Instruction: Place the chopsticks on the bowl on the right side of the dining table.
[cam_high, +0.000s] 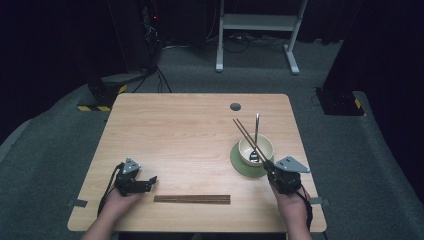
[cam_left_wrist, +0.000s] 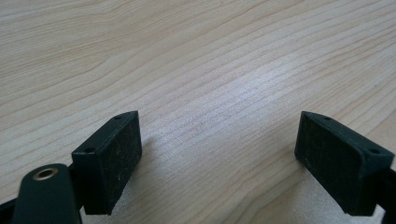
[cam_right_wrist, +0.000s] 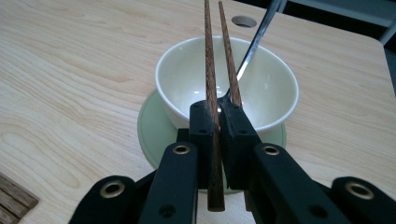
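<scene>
**Chopsticks clamped over the bowl**

The right gripper (cam_high: 270, 169) sits at about four o'clock on the table (cam_high: 190, 130), its jaws clenched on a pair of brown chopsticks (cam_high: 248, 138); in the right gripper view the chopsticks (cam_right_wrist: 211, 88) run up between the two black pads and out across the cream bowl (cam_right_wrist: 187, 79); seen from above, their tips point toward eleven o'clock, past the bowl's far rim; the bowl (cam_high: 245, 148) stands on a pale green saucer (cam_high: 237, 162), and a metal spoon (cam_high: 257, 127) leans in it with its handle toward twelve o'clock; the saucer (cam_right_wrist: 152, 128) shows beneath the bowl, the spoon (cam_right_wrist: 259, 35) behind the chopsticks; the left gripper (cam_high: 151, 179) lies at about seven o'clock, well apart from the bowl, its jaws spread wide with bare wood between them; its pads (cam_left_wrist: 109, 158) hold nothing; a dark wooden strip (cam_high: 192, 199) lies flat at six o'clock, just beside the left gripper's tips.
</scene>
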